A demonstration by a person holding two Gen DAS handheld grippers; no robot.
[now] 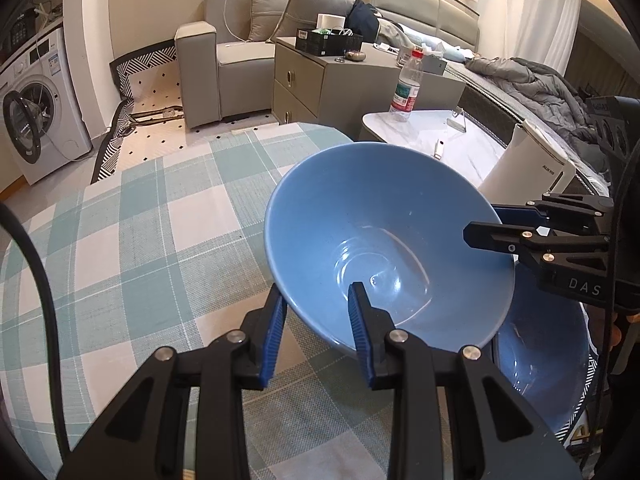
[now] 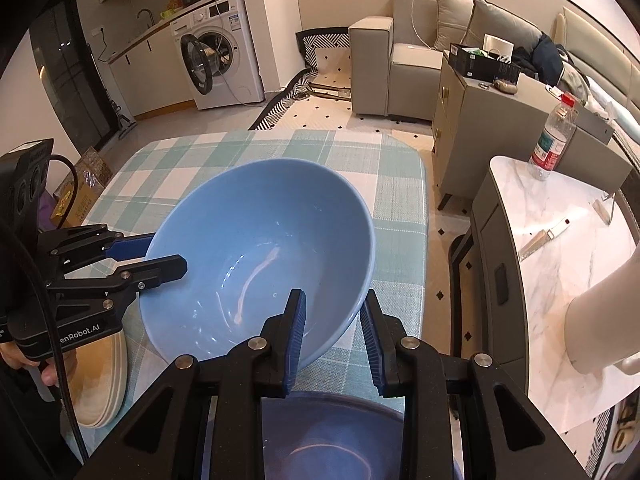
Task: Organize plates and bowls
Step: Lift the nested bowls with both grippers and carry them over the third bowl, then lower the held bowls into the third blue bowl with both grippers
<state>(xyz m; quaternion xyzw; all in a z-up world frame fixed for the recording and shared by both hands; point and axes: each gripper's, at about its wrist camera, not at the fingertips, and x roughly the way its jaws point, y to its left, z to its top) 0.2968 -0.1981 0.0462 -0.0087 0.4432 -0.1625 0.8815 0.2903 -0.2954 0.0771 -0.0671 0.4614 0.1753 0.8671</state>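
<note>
Two blue bowls (image 1: 384, 236) (image 1: 540, 360), perhaps three stacked plates (image 2: 100, 384).

Probably a small home, sofa (image 2: 404, 56), washing machine (image 2: 218, 52), bed (image 1: 520, 80)

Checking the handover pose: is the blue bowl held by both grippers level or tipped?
Tipped. The blue bowl shows its empty inside to the cameras, its rim between the fingers of the left gripper and right gripper.

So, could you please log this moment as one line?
left gripper: straddles bowl rim | right gripper: straddles opposite rim | bowl: tilted, above second bowl | plates: stacked beside
</note>
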